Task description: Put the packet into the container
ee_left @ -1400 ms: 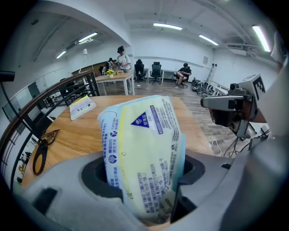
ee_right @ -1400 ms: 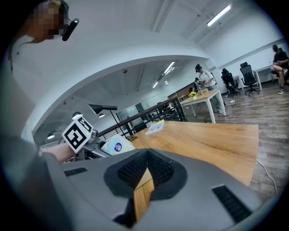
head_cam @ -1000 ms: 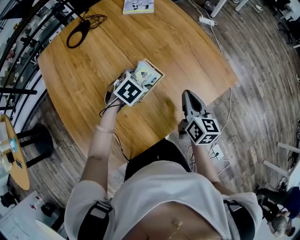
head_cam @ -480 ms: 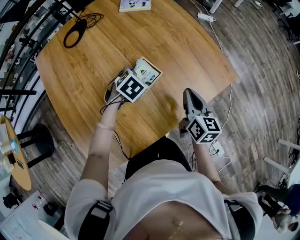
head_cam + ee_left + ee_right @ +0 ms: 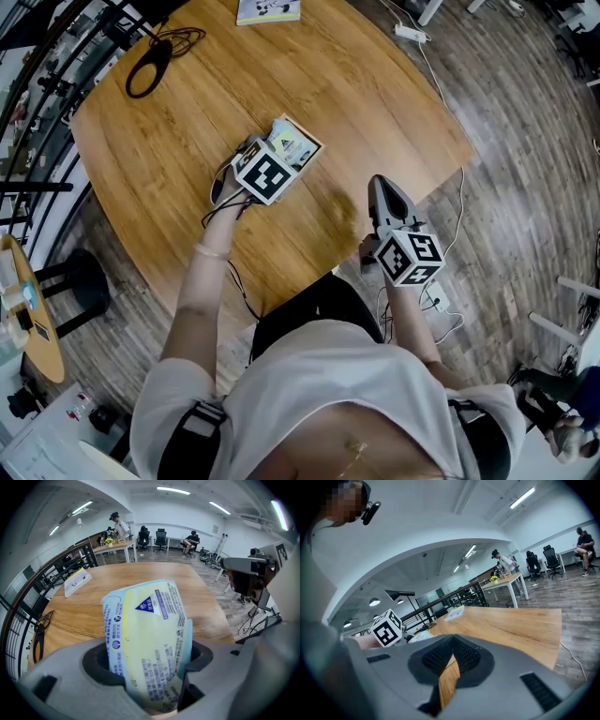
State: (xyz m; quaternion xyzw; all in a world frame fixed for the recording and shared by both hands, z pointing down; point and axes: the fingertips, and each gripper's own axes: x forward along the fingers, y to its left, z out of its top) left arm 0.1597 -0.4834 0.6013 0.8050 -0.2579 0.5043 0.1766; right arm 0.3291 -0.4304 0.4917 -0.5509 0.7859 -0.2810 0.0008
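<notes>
Presently in left tongs (image 5: 149,667): packet (image 5: 145,625), clamped by its lower end, the rest standing free and bowed.
Right tongs (image 5: 451,660): together, nothing between them, held off the bench's near edge.
Packet's place: over the middle of the bench (image 5: 169,141), jutting past the left tongs.
Container: not clearly made out; a tan rim beside the packet in the head view may be it, but I cannot tell.
Writing on packet: a blue triangle logo near the top, round blue marks down one edge and blocks of small blue print, all too fine to read.
Other print: a booklet (image 5: 268,9) at the far edge, its cover unreadable.
Risk, slip: the packet is thin and glossy and held only low down, so it could slide or twist out.
Risk, buckling: already bowed, it could fold against a rim instead of going in.
Risk, miss: letting go too soon would drop it on the bench.
Risk, no support: the idle right tongs are not steadying anything.
</notes>
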